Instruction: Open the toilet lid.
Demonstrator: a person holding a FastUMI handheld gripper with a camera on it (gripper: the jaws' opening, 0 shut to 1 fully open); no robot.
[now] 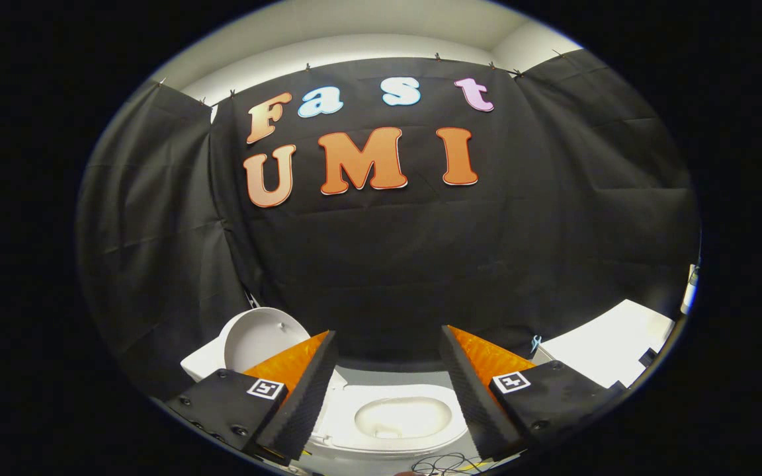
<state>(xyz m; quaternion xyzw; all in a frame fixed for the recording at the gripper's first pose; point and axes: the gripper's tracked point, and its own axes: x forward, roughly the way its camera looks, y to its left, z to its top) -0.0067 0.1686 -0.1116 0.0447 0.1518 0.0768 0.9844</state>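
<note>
Between the wide-parted fingers of the gripper [387, 350], holding nothing: toilet bowl [402, 418], rim exposed, open air above. Beyond the left finger: toilet lid [258, 338], raised upright. Beyond the right finger: white surface [609, 347]. Under the bowl's near edge: loose cables [447, 465].

The gripper [387, 390] hangs above the toilet [394, 423] with its fingers spread wide, touching nothing; the bowl lies between them. The lid [258, 338] stands raised beyond the left finger. Dark loops below the bowl look like cables [444, 465].
</note>
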